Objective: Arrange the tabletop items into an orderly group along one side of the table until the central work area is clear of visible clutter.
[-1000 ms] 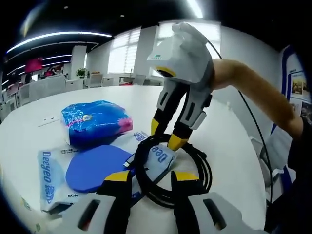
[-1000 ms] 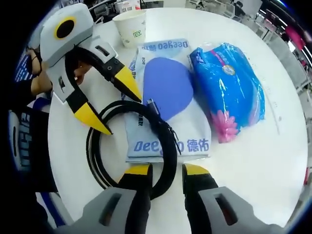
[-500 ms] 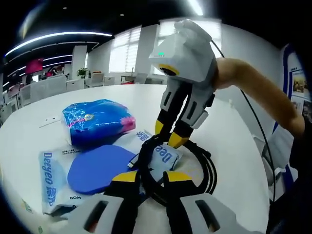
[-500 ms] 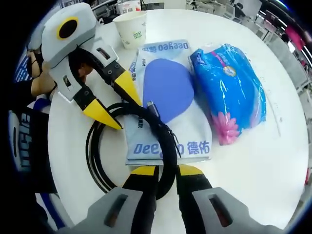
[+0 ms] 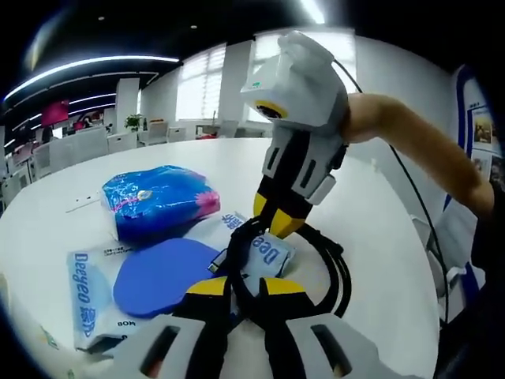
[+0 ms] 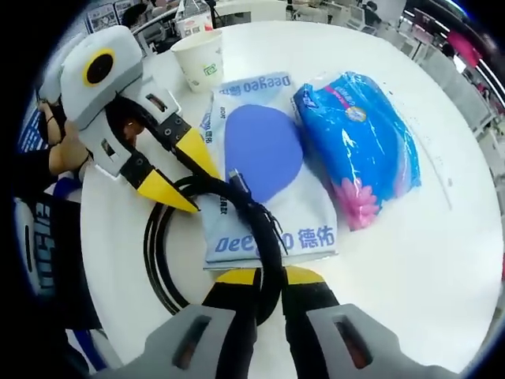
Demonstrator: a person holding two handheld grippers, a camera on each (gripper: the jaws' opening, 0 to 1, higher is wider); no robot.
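Note:
A coiled black cable (image 5: 335,268) (image 6: 158,260) lies on the round white table (image 5: 379,237), partly over a white Deeyeo bag (image 5: 83,292) (image 6: 268,229) that shows a blue oval (image 5: 162,272) (image 6: 260,150). My left gripper (image 5: 245,286) (image 6: 183,174) has its jaws closed in on one side of the coil. My right gripper (image 6: 270,276) (image 5: 274,219) is shut on the opposite side. A blue plastic packet with a pink flower print (image 5: 158,197) (image 6: 355,134) lies beside the bag.
A paper cup (image 6: 197,59) stands past the bag near the table's rim. The person's arm (image 5: 410,134) reaches in behind the right gripper, and a hand (image 6: 63,150) holds the left one. Bare tabletop (image 6: 442,260) lies beyond the blue packet.
Both grippers' jaws have narrowed onto the black cable from wider apart. The part of the coil between them has lifted slightly. Bag and blue packet have not moved.

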